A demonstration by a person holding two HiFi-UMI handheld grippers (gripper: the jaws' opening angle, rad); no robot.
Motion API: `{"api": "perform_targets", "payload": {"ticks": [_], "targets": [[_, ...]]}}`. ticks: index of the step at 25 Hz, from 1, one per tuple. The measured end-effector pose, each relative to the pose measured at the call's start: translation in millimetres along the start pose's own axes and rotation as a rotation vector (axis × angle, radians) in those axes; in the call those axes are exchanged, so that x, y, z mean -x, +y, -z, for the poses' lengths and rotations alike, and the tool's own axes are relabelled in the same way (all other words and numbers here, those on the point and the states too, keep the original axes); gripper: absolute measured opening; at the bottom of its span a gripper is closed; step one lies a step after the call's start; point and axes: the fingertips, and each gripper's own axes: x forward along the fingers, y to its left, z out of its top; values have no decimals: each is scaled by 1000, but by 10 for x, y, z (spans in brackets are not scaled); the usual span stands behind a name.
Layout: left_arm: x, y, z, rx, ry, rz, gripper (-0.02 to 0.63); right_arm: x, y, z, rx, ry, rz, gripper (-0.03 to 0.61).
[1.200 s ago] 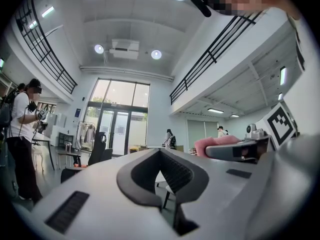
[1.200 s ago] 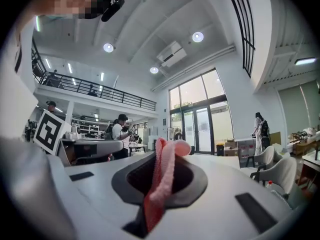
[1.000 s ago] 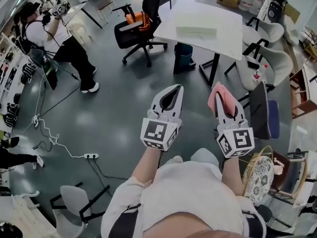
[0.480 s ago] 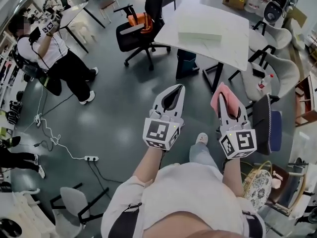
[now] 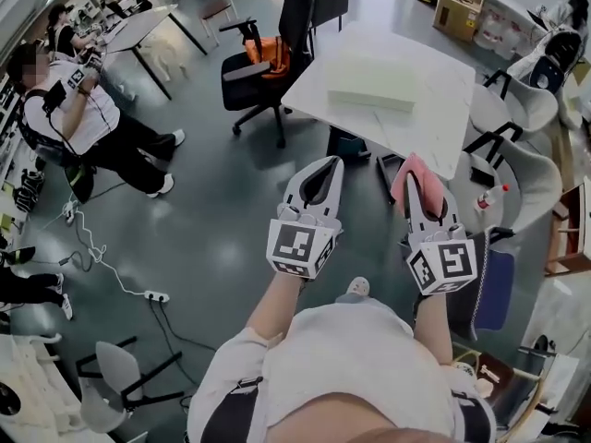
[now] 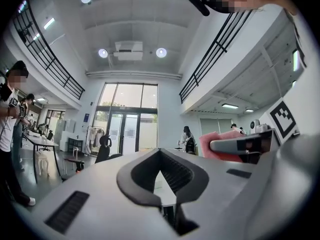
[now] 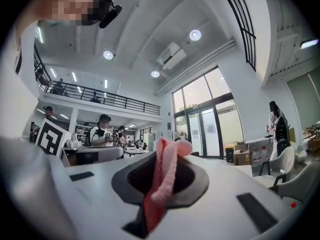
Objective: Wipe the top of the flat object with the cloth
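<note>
A pale flat slab (image 5: 373, 83) lies on the white table (image 5: 434, 127) ahead of me. My right gripper (image 5: 423, 185) is shut on a pink cloth (image 5: 409, 175), held in the air short of the table's near edge; in the right gripper view the pink cloth (image 7: 165, 176) stands pinched between the jaws. Beside it my left gripper (image 5: 320, 175) is shut with nothing in it, its jaws (image 6: 165, 184) closed together, and the pink cloth (image 6: 215, 143) shows off to its right.
A black office chair (image 5: 268, 58) with an orange item stands left of the table. White chairs (image 5: 517, 173) and a dark chair (image 5: 485, 284) crowd the right side. A person (image 5: 74, 118) stands at the far left near a second table (image 5: 148, 21). A power strip (image 5: 152, 295) and cable lie on the floor.
The table and slab have come nearer and lower in the head view as I walk toward them. Both grippers keep their pose, and the cloth stays pinched.
</note>
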Motion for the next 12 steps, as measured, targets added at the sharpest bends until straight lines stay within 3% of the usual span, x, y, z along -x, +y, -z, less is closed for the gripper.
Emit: {"api": "perform_targets", "payload": {"ticks": [8,12], "targets": [[-684,-69,91,-43,-20,-85,14,-362,-698,87,-12,30,-49,32],[-859,-9,221,-91,21,-117,14,-522,-820,125,-24,28,-77,32]]}}
